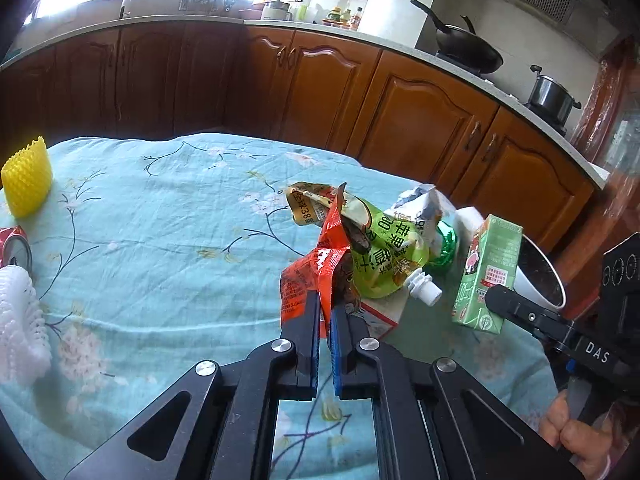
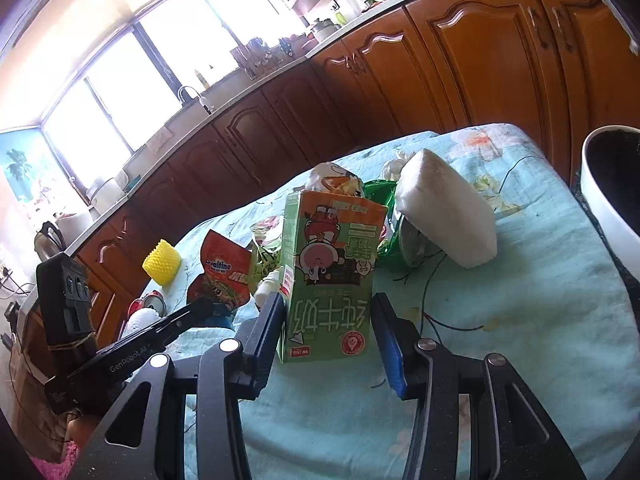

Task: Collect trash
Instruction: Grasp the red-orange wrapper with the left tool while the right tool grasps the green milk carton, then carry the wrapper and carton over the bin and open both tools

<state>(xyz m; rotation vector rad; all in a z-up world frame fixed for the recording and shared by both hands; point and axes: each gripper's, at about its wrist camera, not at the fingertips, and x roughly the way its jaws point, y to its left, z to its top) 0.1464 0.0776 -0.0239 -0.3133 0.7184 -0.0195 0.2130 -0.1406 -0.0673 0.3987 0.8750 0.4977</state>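
Jaws first: your left gripper (image 1: 326, 304) is pinched almost closed on the crinkled orange-red foil snack wrapper (image 1: 310, 280). Your right gripper (image 2: 328, 320) stands half-wide around the upright green paper milk carton (image 2: 326, 280); the left pad touches its side, but I cannot tell whether the right pad presses. Both pieces sit mid-cloth on the pale blue floral tablecloth (image 1: 160, 208), amid other litter. You are at the grasping step, I judge. Next, confirm the carton grip, lift both, and carry them right to the white bin (image 2: 604, 204).
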